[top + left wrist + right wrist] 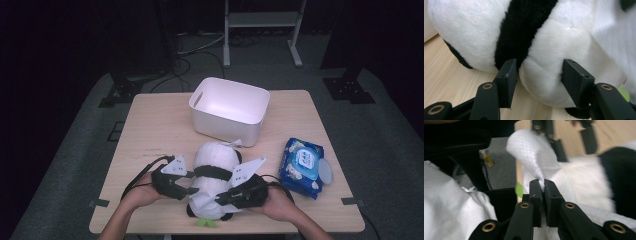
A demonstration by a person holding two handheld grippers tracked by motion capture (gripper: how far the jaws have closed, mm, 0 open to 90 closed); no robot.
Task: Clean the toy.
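Panda plush toy is lying on the wooden table, at the near edge, between the two hand-held grippers. Left gripper is gripping the toy's white flank; in the left gripper view both pads are pressing into the fur, one just beside the black band. Right gripper is pinching a white wipe between nearly closed jaws, and the sheet is draping against the toy's lower body.

White plastic bin is standing upright behind the toy, near but apart from it. Its visible interior is showing bare walls and floor; the strip behind the near wall is hidden. A small white tag or scrap is lying at its near base; I cannot tell which.

Blue wet-wipe pack is lying flat to the right of the toy, lid flap swung open toward the table's right edge.
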